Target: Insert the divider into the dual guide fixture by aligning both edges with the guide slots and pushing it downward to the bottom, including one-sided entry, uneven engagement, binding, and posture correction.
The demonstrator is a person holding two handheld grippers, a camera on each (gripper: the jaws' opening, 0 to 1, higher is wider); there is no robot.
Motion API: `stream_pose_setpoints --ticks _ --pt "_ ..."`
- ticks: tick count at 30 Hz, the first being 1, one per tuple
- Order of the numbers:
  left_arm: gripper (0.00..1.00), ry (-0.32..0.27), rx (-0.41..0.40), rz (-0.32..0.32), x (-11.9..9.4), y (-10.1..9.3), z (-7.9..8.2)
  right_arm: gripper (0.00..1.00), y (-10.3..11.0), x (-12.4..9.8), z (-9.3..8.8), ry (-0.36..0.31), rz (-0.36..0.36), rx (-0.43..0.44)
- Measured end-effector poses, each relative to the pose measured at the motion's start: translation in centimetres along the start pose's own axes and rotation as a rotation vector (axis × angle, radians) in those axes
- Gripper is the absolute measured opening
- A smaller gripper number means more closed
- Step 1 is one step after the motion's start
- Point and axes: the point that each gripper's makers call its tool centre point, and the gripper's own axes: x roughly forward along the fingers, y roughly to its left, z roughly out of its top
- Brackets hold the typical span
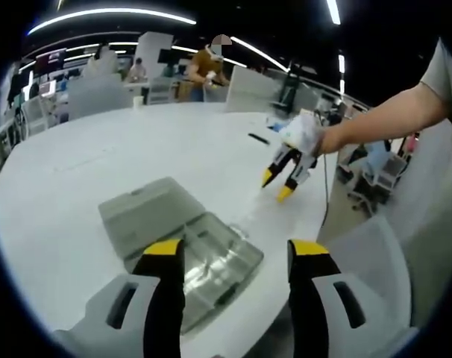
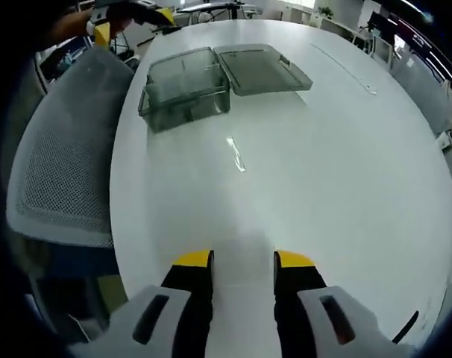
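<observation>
Although the task names a divider and a guide fixture, what can be made out on the white counter is a clear plastic box with its grey lid swung open flat beside it, and a small clear strip, possibly the divider, lying loose on the counter a little way from the box. Seen from the left gripper, the box lies directly ahead between the jaws, which are spread apart and hold nothing. Further right in that view, the right gripper is held by a gloved hand above the counter, its yellow tips parted and empty. In the right gripper view, the strip lies straight ahead of the jaws with its long axis running away from them, and the box sits beyond it; the right gripper is judged the nearer one to the strip, so the pick-up would likely fall to it. No brand, label or writing can be read anywhere.
</observation>
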Motion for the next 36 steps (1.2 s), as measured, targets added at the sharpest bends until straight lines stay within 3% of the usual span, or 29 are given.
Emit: stream_pose_setpoints --ticks 24,36 --pt "0.42 0.019 -0.035 -0.068 1.9 -1.7 -0.5 0.27 5.2 -1.9 10.2 -0.149 -0.033 -0.168" --pt "0.31 0.015 -0.168 -0.11 3.0 -2.4 0.4 0.27 7.8 -3.3 14.3 -0.221 -0.062 -0.225"
